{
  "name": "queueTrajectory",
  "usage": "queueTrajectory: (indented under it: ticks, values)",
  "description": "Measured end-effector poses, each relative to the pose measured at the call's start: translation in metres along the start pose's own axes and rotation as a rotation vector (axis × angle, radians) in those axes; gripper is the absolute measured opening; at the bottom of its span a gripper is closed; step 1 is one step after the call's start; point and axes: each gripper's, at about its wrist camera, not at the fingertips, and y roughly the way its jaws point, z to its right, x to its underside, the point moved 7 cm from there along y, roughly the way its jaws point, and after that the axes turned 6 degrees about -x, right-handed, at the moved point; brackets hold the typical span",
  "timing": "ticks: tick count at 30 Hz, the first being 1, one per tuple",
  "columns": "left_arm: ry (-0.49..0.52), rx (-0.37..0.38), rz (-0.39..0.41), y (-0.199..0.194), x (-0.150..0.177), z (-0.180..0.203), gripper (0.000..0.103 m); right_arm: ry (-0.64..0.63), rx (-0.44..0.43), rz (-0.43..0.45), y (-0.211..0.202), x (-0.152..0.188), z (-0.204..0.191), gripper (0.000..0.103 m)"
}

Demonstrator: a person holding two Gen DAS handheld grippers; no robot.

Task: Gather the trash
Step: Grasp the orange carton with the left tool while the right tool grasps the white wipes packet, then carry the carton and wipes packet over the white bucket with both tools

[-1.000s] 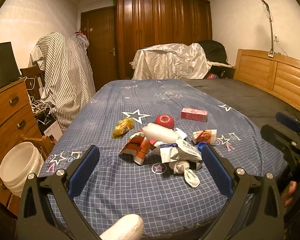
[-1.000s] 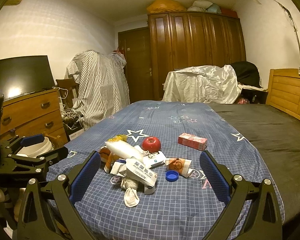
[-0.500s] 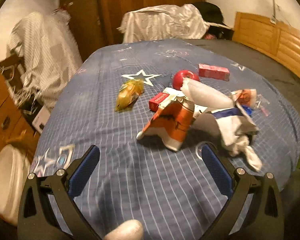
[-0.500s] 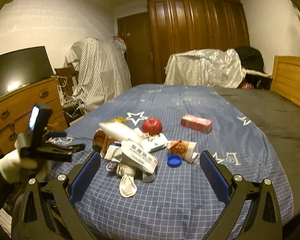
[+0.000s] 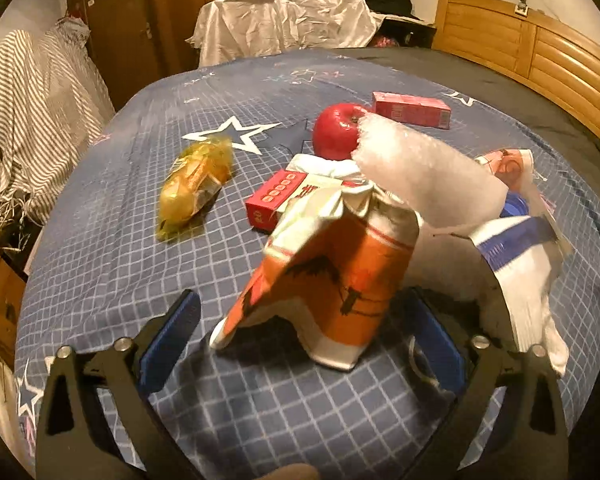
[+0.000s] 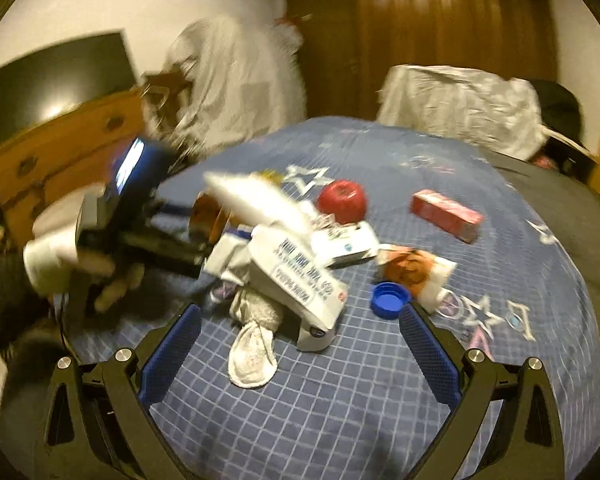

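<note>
Orange-and-white crumpled snack bag stands at the near end of the trash pile on the blue grid bedsheet. Left gripper is wide, its jaws have just been closing a little, bag sits between the blue pads, not pinched as far as I can see. White bubble-wrap roll leans over the bag top; red apple behind it, small red carton just beside the bag, yellow wrapper apart to the left, pink box further back.

Right gripper also wide, nothing between the pads. Ahead of it: white printed pouch, crumpled white tissue near the left pad, blue bottle cap near the right pad. Right view is motion-blurred; left gripper's hand shows at the pile's left edge, probably gloved.
</note>
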Motion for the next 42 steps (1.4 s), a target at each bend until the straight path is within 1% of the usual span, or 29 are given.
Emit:
queueTrajectory:
  ticks: [1,2,3,5,7,8,10,12,13,15,17,18,19,20,21,23,24,26,30,32,37,40,42]
  values:
    - [0.002,0.014,0.001,0.001,-0.001,0.002,0.078,-0.017,-0.014,-0.011,0.009,0.000,0.001,0.098]
    - [-0.002,0.025,0.000,0.003,-0.002,0.003,0.069,-0.035,-0.029,-0.021,0.017,-0.001,0.003,0.097]
    - [-0.014,0.046,0.003,0.002,-0.003,0.004,0.069,-0.049,-0.040,-0.032,0.023,-0.001,0.004,0.095]
    - [-0.026,0.062,0.012,0.001,-0.004,0.005,0.064,-0.085,-0.056,-0.066,0.040,-0.002,0.007,0.086]
    - [-0.048,0.085,0.015,-0.001,-0.003,0.003,0.059,-0.140,-0.060,-0.096,0.057,-0.005,0.008,0.082]
    - [-0.068,0.103,0.015,-0.003,-0.002,0.001,0.055,-0.170,-0.068,-0.108,0.065,-0.006,0.006,0.082]
    - [-0.116,0.135,0.015,-0.004,0.000,-0.003,0.051,-0.221,-0.085,-0.136,0.080,-0.009,0.003,0.081]
    - [-0.147,0.153,0.005,-0.002,0.001,-0.006,0.046,-0.272,-0.101,-0.163,0.094,-0.011,-0.001,0.080]
    - [-0.153,0.150,-0.006,0.001,0.002,-0.007,0.044,-0.294,-0.111,-0.174,0.102,-0.013,-0.004,0.080]
    - [-0.165,0.156,-0.018,0.002,0.004,-0.009,0.039,-0.309,-0.133,-0.178,0.113,-0.019,-0.008,0.079]
    - [-0.173,0.161,-0.028,0.004,0.004,-0.010,0.031,-0.307,-0.150,-0.182,0.118,-0.021,-0.010,0.072]
    - [-0.181,0.165,-0.032,0.004,0.004,-0.012,0.029,-0.303,-0.156,-0.190,0.123,-0.023,-0.012,0.069]
    - [-0.195,0.158,-0.040,0.007,0.003,-0.014,0.025,-0.291,-0.163,-0.186,0.121,-0.021,-0.015,0.061]
    - [-0.207,0.160,-0.040,0.007,0.003,-0.015,0.024,-0.276,-0.167,-0.180,0.121,-0.023,-0.016,0.057]
    - [-0.222,0.157,-0.037,0.006,0.001,-0.016,0.023,-0.255,-0.166,-0.167,0.120,-0.025,-0.017,0.054]
    - [-0.238,0.148,-0.027,0.001,0.000,-0.018,0.023,-0.211,-0.171,-0.140,0.110,-0.028,-0.016,0.045]
    - [-0.245,0.148,-0.020,-0.003,0.000,-0.019,0.023,-0.184,-0.180,-0.126,0.102,-0.028,-0.016,0.043]
    - [-0.263,0.148,-0.006,-0.013,-0.001,-0.021,0.023,-0.113,-0.195,-0.090,0.087,-0.030,-0.014,0.036]
    - [-0.296,0.141,0.024,-0.037,-0.001,-0.023,0.023,0.077,-0.259,-0.005,0.055,-0.034,-0.007,0.036]
    - [-0.298,0.138,0.042,-0.048,0.000,-0.022,0.023,0.137,-0.273,0.023,0.046,-0.035,-0.004,0.036]
    - [-0.315,0.121,0.075,-0.071,0.001,-0.019,0.023,0.215,-0.240,0.078,0.028,-0.043,0.005,0.035]
    - [-0.329,0.101,0.113,-0.092,0.002,-0.019,0.023,0.280,-0.282,0.122,0.015,-0.048,0.005,0.035]
    - [-0.339,0.097,0.133,-0.103,0.001,-0.018,0.023,0.315,-0.292,0.143,0.008,-0.050,0.005,0.035]
